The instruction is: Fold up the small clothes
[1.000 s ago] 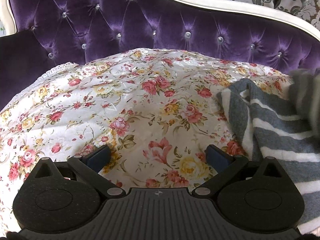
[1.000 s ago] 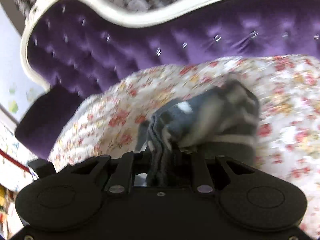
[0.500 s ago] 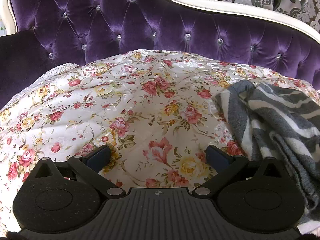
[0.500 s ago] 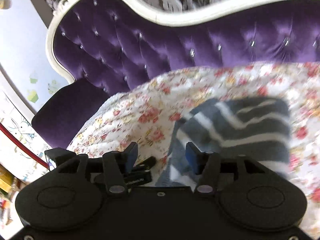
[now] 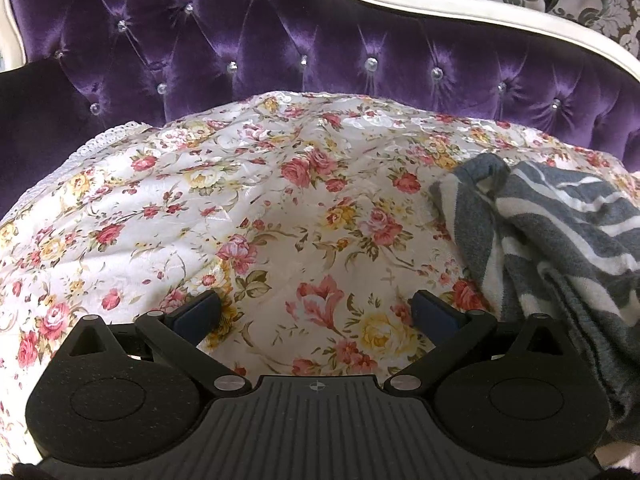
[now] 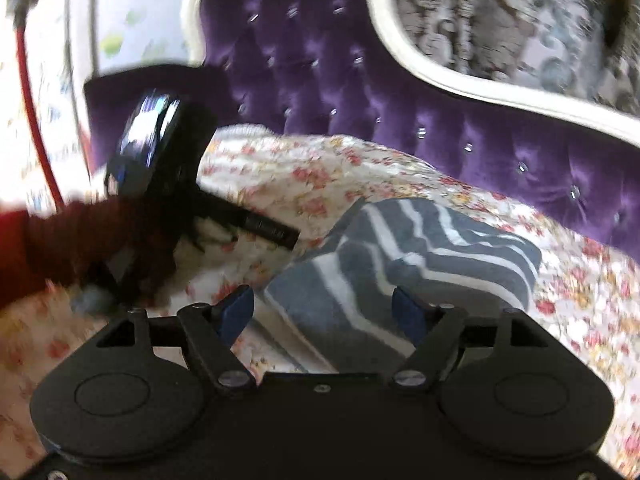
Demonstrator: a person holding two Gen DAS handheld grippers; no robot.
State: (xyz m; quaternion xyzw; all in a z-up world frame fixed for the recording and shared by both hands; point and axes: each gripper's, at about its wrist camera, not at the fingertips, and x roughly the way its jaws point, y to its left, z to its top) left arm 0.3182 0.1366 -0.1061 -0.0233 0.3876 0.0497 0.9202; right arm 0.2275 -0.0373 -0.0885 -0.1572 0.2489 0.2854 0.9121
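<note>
Our left fingers [image 5: 196, 312] stand wide apart with nothing between them, the left gripper [image 5: 316, 312] hanging over bare flowered cover [image 5: 248, 200]. Our right fingers [image 6: 240, 312] have just been opening and now stand wide too; the striped grey and white garment [image 6: 420, 248] lies under the right gripper [image 6: 324, 312], partly between the pads, and neither pad presses on it.

We count one garment, lying loosely bunched on the right part of the cover in the left view, its near edge reaching past the frame. To its left the cover is open all the way to the lace edge [image 5: 96, 144]. Behind, the cover ends against the purple buttoned sofa back [image 5: 320, 48] with its one white curved rim [image 5: 460, 20].

In the blurred right view we see our red sleeve [image 6: 24, 248] at the left, with the left gripper just beside the garment's left edge. Two grippers, four fingers, one cover.
</note>
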